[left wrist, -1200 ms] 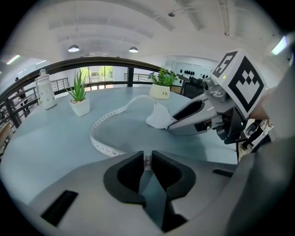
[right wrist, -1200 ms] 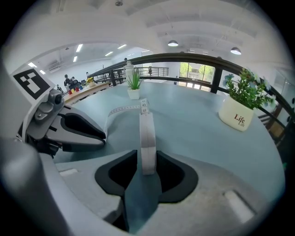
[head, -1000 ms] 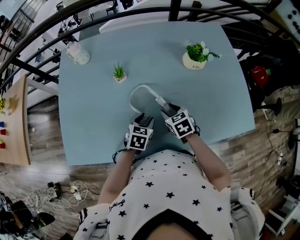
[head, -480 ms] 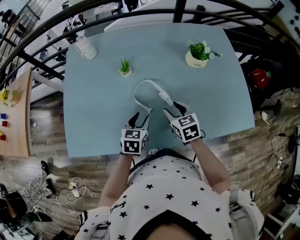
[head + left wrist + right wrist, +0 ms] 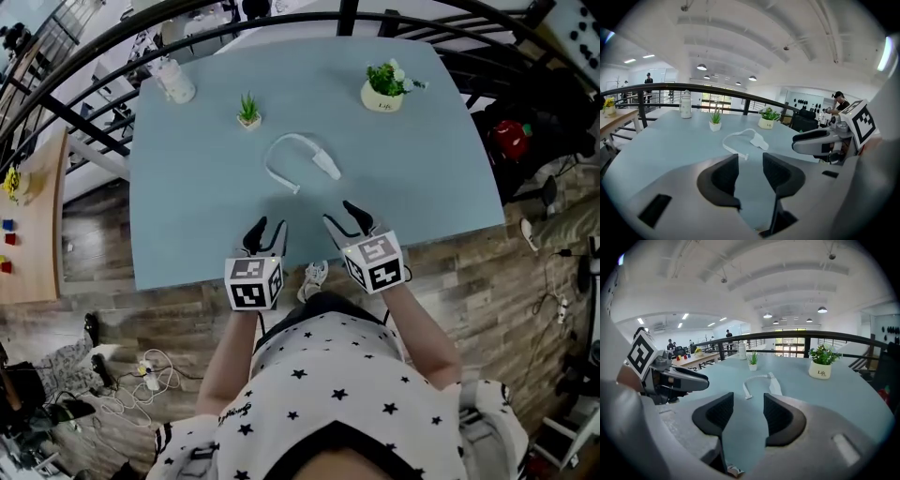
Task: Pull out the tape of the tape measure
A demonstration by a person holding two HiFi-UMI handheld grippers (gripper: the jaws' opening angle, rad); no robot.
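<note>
left hand-held gripper (image 5: 265,234) hovers over the near edge of the pale blue desk (image 5: 187,197), at about 7 o'clock from the desk's middle, pointing away from the person. its two dark jaws stand well apart, having just closed a little. nothing is between them, only bare desk shows through the gap. far off at its 11 o'clock, by the far left corner of the desk, stands a white bottle (image 5: 175,82). at its 12 o'clock, well beyond it, a small green plant (image 5: 248,110) sits in a little white pot.

the tape measure (image 5: 323,161) lies flat near the middle of the desk, clear of both grippers, at 1 o'clock from the left one and 12 o'clock from the right one. from its small white case (image 5: 328,169) the white tape (image 5: 279,142) curls out in an open loop, first toward 9 o'clock, then back toward 6 o'clock, with the free end nearest the person.

right hand-held gripper (image 5: 339,217) hovers over the near edge at about 5 o'clock from the desk's middle. its jaws are spread wide, having just been opening, and they hold nothing. at its 1 o'clock, near the far right corner, a leafy potted plant (image 5: 384,89) stands in a round white pot.
</note>
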